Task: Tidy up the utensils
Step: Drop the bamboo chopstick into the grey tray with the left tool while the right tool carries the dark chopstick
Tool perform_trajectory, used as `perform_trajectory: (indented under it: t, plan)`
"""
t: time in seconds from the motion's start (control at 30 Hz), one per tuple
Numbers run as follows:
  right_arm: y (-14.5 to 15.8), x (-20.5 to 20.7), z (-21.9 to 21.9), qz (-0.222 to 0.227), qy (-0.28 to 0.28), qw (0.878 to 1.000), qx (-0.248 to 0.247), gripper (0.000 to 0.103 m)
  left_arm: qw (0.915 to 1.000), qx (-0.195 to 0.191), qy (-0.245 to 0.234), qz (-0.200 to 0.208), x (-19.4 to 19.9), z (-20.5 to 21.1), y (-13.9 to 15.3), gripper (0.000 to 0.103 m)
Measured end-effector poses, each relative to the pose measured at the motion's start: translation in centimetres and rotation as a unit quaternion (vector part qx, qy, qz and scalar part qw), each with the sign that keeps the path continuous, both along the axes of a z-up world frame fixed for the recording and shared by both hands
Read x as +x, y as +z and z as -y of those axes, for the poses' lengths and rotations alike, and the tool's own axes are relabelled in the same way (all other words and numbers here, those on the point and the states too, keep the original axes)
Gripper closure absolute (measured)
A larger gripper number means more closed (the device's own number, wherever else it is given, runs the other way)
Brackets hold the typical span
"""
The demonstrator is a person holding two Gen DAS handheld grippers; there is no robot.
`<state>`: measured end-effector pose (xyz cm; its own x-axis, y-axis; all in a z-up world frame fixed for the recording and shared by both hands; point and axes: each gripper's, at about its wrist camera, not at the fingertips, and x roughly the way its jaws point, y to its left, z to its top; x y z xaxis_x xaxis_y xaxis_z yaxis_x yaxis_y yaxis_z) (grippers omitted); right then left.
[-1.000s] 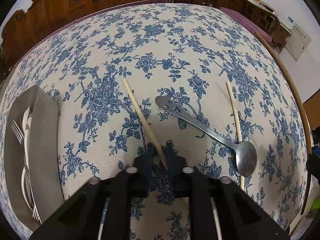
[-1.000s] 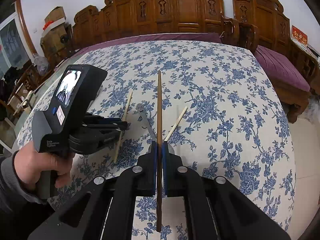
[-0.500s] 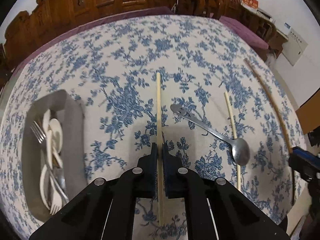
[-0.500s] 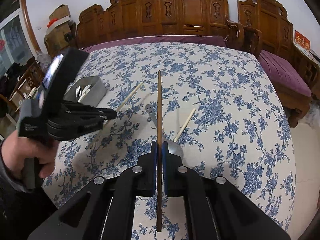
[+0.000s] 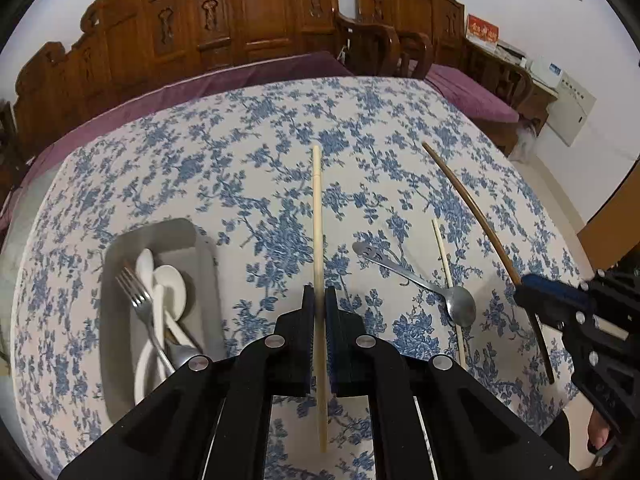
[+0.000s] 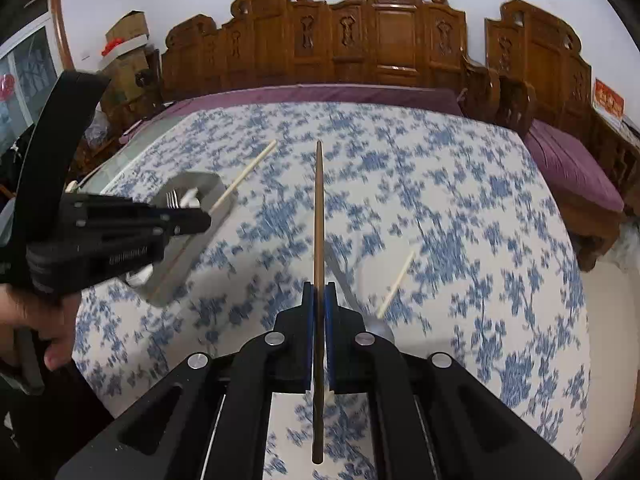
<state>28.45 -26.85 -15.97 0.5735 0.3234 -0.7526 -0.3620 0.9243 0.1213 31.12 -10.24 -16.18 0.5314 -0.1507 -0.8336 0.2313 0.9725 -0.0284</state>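
Note:
My left gripper [image 5: 319, 294] is shut on a pale chopstick [image 5: 317, 216] and holds it above the floral tablecloth, right of the grey utensil tray [image 5: 120, 240]. The tray holds a fork [image 5: 138, 304] and white spoons [image 5: 170, 284]. My right gripper [image 6: 319, 290] is shut on a dark brown chopstick [image 6: 319, 216], also seen in the left wrist view [image 5: 472, 208]. A metal spoon [image 5: 424, 284] and a second pale chopstick [image 5: 446, 264] lie on the cloth between the grippers. The right wrist view shows the left gripper [image 6: 196, 220] over the tray [image 6: 188, 248].
The round table [image 5: 240, 140] has its edge close on the right. Carved wooden chairs [image 5: 248, 12] and a purple-cushioned bench [image 5: 472, 96] stand behind it. Boxes [image 6: 128, 40] sit at the back left of the room.
My left gripper closed on the pale chopstick, lifted it off the cloth and rose. Both grippers have risen, so the tray and table appear further off.

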Motion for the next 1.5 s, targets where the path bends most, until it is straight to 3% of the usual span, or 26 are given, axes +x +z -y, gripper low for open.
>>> perform_trajectory:
  t: [0.27, 0.57, 0.93, 1.5]
  plan:
    - [2.4, 0.7, -3.0, 0.016, 0.016, 1.0, -0.003, 0.097, 0.9998, -0.009, 0.007, 0.014, -0.6, -2.8, 1.8, 0.099]
    - [2.6, 0.8, -6.0, 0.017, 0.033, 0.999, -0.011, 0.097, 0.9994, -0.008, 0.026, 0.02, -0.8, -6.6, 2.2, 0.099]
    - [1.5, 1.3, -10.3, 0.007, 0.06, 0.998, -0.011, 0.097, 0.9981, -0.005, 0.062, 0.006, 0.3, -12.5, -0.4, 0.099]
    - [0.1, 2.8, -15.6, -0.007, 0.085, 0.996, 0.002, 0.097, 0.9979, -0.007, 0.065, -0.002, 0.6, -15.5, -4.6, 0.098]
